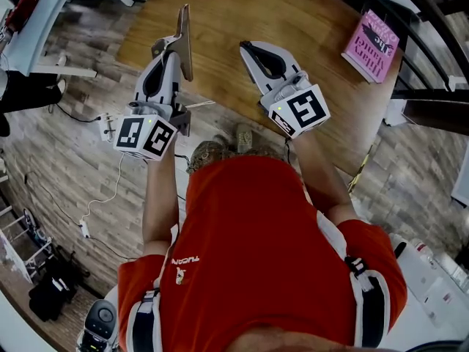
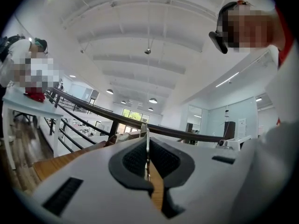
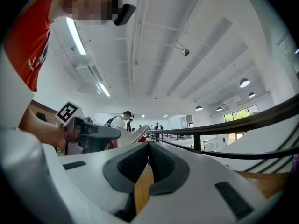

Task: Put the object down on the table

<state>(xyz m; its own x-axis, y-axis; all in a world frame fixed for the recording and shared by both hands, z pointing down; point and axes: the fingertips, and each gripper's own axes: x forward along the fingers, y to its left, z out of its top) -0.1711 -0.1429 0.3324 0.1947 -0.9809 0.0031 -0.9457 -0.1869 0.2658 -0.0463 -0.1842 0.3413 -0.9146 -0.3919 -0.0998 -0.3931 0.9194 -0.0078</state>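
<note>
My left gripper [image 1: 176, 50] is shut on a thin flat grey plate [image 1: 185, 35], which stands on edge above the near rim of the round wooden table [image 1: 293, 6]. In the left gripper view the plate [image 2: 146, 130] shows only as a thin edge pinched between the dark pads of that gripper [image 2: 147, 146]. To its right, my right gripper [image 1: 245, 46] hovers over the same table rim, shut with nothing in it. Its pads meet in the right gripper view [image 3: 148, 146], where the left gripper [image 3: 86, 132] and the plate [image 3: 138, 133] show at the left.
A pink book [image 1: 370, 46] lies at the table's far right edge. Black railing bars [image 1: 432, 28] run past the right side. A white table [image 1: 44, 20] stands at the left, with cables [image 1: 102, 196] on the wood floor. People stand in the distance [image 3: 124, 120].
</note>
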